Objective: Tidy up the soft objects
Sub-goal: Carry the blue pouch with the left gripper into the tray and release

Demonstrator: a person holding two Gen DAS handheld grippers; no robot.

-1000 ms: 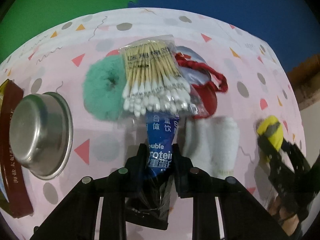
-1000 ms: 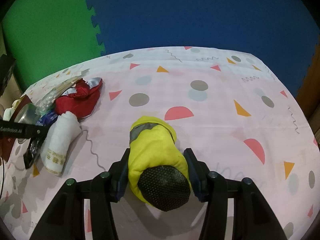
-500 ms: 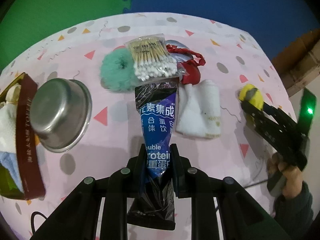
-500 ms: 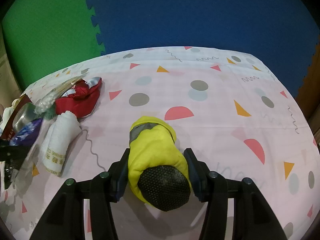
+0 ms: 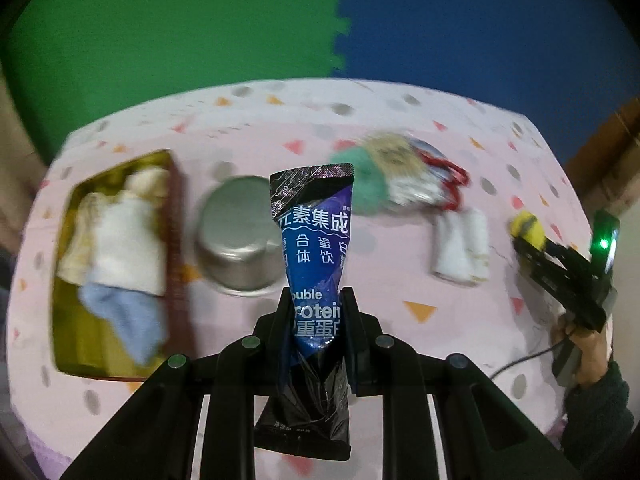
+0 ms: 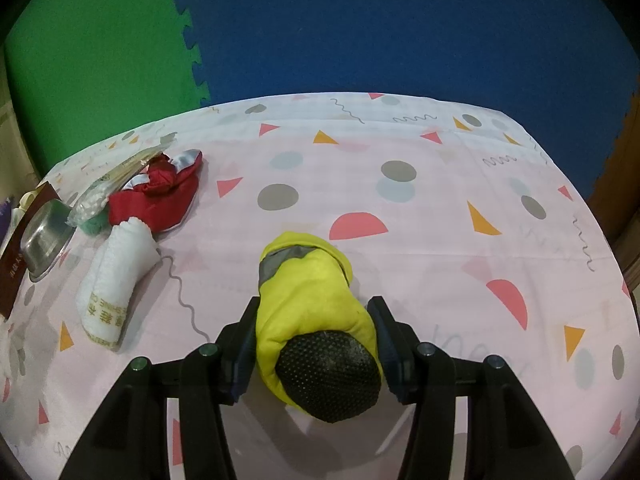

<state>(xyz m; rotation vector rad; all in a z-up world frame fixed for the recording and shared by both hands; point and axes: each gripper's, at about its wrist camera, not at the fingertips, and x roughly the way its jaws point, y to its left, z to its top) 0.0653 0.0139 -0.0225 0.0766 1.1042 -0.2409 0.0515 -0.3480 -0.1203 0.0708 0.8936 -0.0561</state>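
Here, a worktop (image 6: 440,208) lies under a pale pink cloth printed with grey dots, coral half-circles and orange triangles. Behind it, at twelve o'clock, stand foam wall mats (image 6: 360,28), green on the left and blue on the right.

The left hand-held gripper (image 5: 316,312) is clamped narrowly on one blue and black drink pouch (image 5: 312,240) with white lettering, held upright above the worktop. The right hand-held gripper (image 6: 314,320) grips one yellow glove (image 6: 308,292) with a grey band and a black dotted end; it rests on the cloth at that view's six o'clock.

In the left wrist view, one open box (image 5: 72,320) at nine o'clock holds white, cream and light blue cloths. One steel bowl (image 5: 236,240) sits just right of it. At one o'clock lies a blurred heap: one teal fluffy item (image 5: 360,192), one bag of cotton swabs (image 5: 404,172) and one red pouch (image 6: 160,196). One rolled white towel (image 6: 116,276) lies beside them.
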